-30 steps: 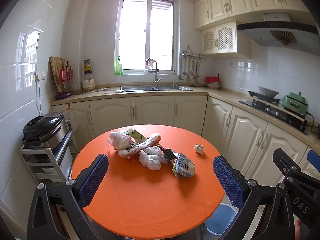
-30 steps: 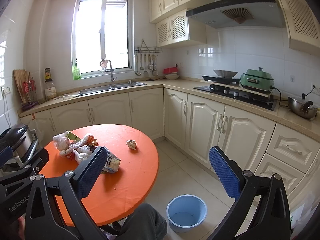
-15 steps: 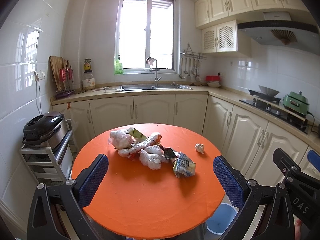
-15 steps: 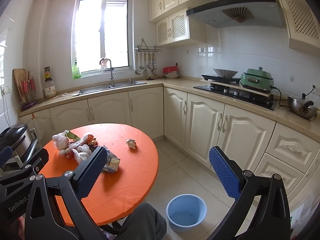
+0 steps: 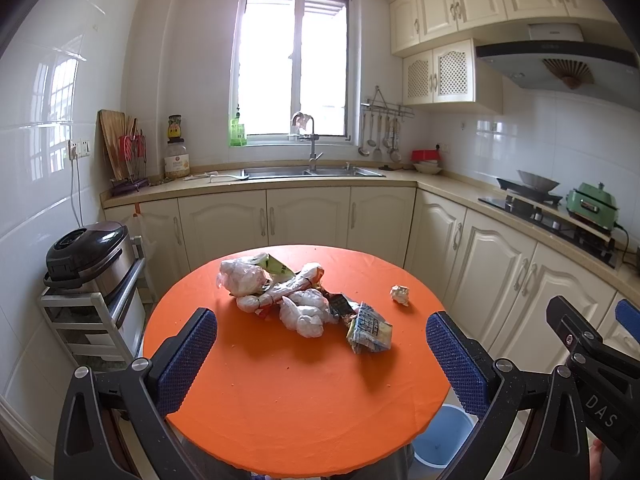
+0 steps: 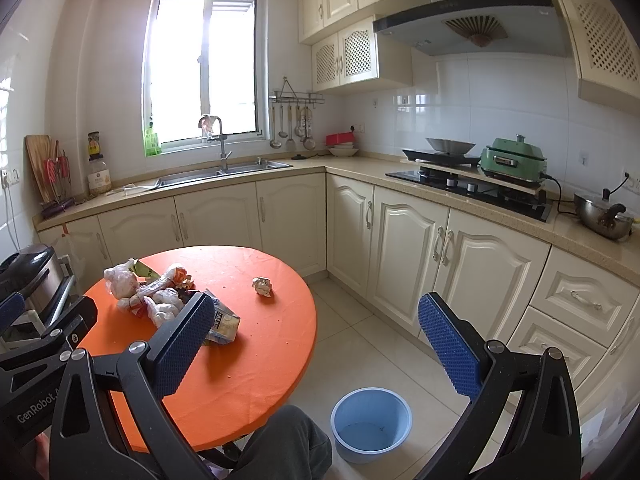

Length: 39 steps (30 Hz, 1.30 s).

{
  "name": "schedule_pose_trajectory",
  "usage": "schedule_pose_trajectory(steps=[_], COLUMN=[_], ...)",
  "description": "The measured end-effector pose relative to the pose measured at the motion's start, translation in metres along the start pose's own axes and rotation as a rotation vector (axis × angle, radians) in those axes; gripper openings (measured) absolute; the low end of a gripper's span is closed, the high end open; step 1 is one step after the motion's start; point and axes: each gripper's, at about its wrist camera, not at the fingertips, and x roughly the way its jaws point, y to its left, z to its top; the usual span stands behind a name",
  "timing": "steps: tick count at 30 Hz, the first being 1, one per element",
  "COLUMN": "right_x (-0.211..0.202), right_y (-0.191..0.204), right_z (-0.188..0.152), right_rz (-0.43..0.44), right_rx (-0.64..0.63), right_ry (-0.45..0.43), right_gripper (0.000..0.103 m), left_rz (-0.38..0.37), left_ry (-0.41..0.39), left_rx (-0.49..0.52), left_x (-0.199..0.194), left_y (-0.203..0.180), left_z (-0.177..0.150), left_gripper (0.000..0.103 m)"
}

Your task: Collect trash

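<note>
Your trash pile (image 5: 296,300) lies on the round orange table (image 5: 280,392), a little beyond its middle, and its long axis runs from far left to near right. At the far-left end sits a bulging knotted clear-plastic bag (image 5: 242,278) with a green wrapper (image 5: 276,266) tucked behind it. A long, sausage-shaped plastic bundle (image 5: 286,286) slants across the heap, its orange-tinted end pointing far right. Just nearer you, a second crinkled clear bag (image 5: 304,314) rests against a dark foil wrapper (image 5: 340,304). At the near-right end lies a flattened, crumpled printed carton (image 5: 368,332), its open end facing you. A small ball of crumpled paper (image 5: 400,294) sits apart, to the right of the pile.

Your left gripper (image 5: 320,354) hovers above the near half of the table with its blue, dimpled rubber pads wide apart, holding nothing. Your right gripper (image 6: 316,346) hangs off the table's right edge, pads likewise spread and empty.

On the tiled floor just right of the table stands a round pale-blue plastic bin (image 6: 372,424); it holds only a few dark specks at the bottom.
</note>
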Motion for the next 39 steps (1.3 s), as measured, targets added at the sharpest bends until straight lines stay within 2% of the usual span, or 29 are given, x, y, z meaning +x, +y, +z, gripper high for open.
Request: schedule_pose_trajectory(steps=[22, 29, 39], right_x=[0.001, 0.004, 0.034], right_y=[0.003, -0.007, 0.007], right_z=[0.000, -0.006, -0.004], right_rz=[-0.001, -0.023, -0.067], right_rx=[-0.005, -0.004, -0.015], right_ry=[-0.005, 0.032, 0.127], right_gripper=[0.103, 0.103, 0.103], left_rz=[-0.004, -0.026, -0.056], left_ry=[0.014, 0.059, 0.169], left_rx=[-0.005, -0.007, -0.001], left_x=[0.006, 0.028, 0.075], left_y=[0.004, 0.009, 0.022], left_z=[0.000, 0.007, 0.020], left_gripper=[0.102, 0.102, 0.102])
